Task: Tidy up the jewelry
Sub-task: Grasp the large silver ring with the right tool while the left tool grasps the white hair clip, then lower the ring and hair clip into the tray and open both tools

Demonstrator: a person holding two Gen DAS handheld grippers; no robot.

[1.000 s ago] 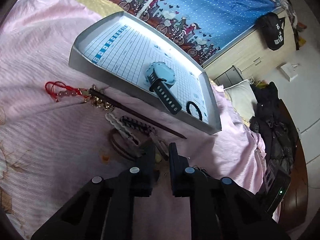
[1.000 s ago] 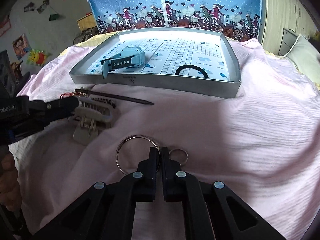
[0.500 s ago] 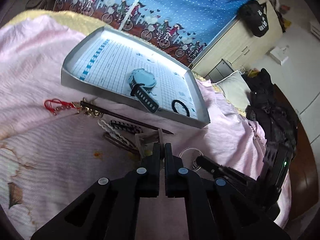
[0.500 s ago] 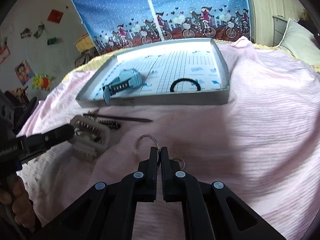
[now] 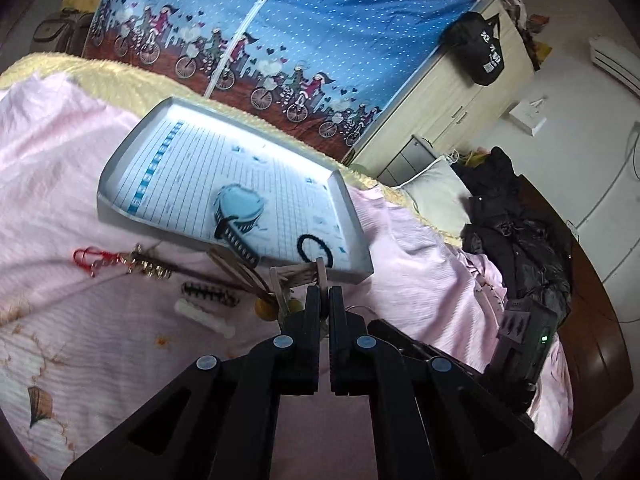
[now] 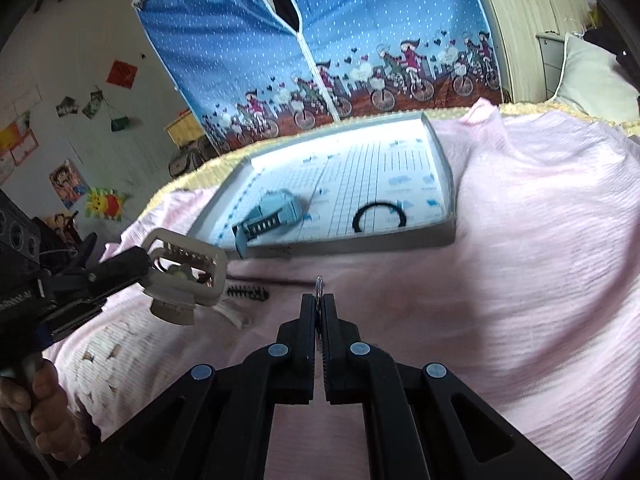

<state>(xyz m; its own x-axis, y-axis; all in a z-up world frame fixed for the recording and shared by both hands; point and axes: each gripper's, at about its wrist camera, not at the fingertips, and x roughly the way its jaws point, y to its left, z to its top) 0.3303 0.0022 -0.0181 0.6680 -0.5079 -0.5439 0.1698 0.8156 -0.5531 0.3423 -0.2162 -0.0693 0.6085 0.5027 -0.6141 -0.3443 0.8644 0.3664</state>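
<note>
Tray (image 6: pixel 447 236) edge just beyond both tools.

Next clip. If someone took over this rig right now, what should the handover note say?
Left tongs: shut on the beige hair claw, lifted off the bedspread.
Right tongs: shut on a thin metal ring, seen edge-on, above the bedspread.
Done: blue watch and black hair tie lie in the grey tray.
Left: put claw and ring in the tray, then the hair stick, red cord, dark comb and white clip lying in front of it.
</note>
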